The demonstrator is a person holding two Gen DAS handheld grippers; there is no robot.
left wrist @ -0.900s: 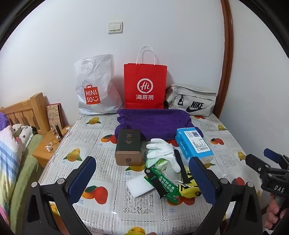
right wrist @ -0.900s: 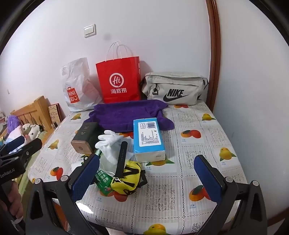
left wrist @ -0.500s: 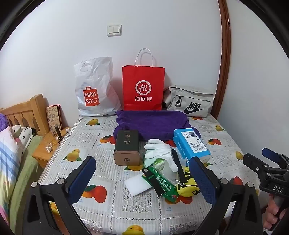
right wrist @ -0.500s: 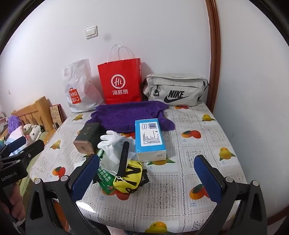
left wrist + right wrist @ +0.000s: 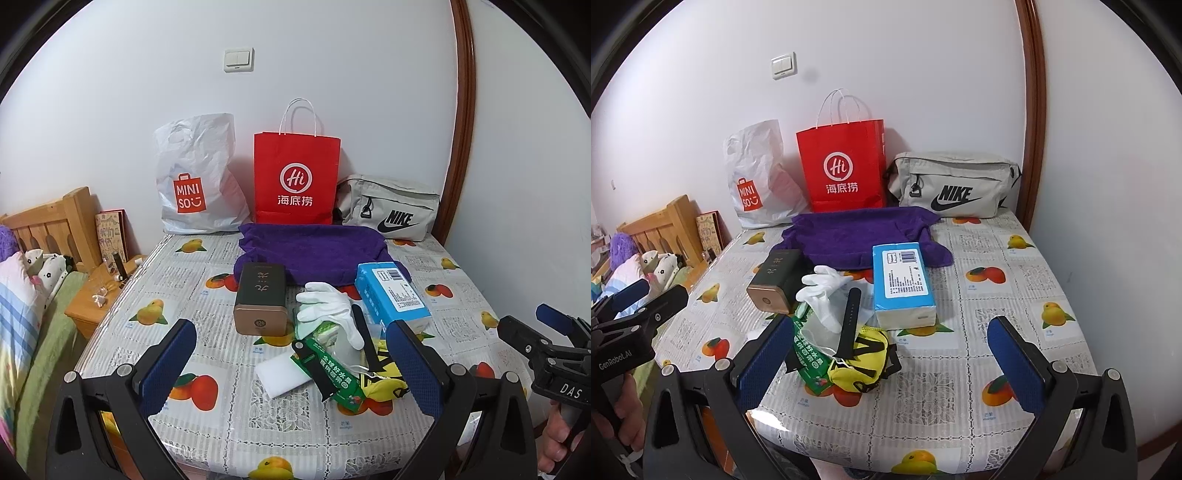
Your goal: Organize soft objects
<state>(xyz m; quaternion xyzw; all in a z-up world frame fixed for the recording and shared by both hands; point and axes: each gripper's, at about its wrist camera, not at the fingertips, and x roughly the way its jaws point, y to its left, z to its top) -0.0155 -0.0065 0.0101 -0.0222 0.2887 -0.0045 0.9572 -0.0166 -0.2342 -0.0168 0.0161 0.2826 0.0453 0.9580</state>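
Clutter is heaped mid-table: a white glove (image 5: 325, 302) is draped over a green packet (image 5: 334, 376), with a black strap (image 5: 849, 321) laid across a yellow pouch (image 5: 860, 363). A blue tissue pack (image 5: 903, 280), a dark box (image 5: 260, 299) and a purple towel (image 5: 317, 251) are set just behind. The heap is framed ahead of the left gripper (image 5: 291, 363), beyond its spread, empty jaws. The right gripper (image 5: 892, 363) is likewise held wide apart, low at the table (image 5: 997, 295) edge, grasping nothing.
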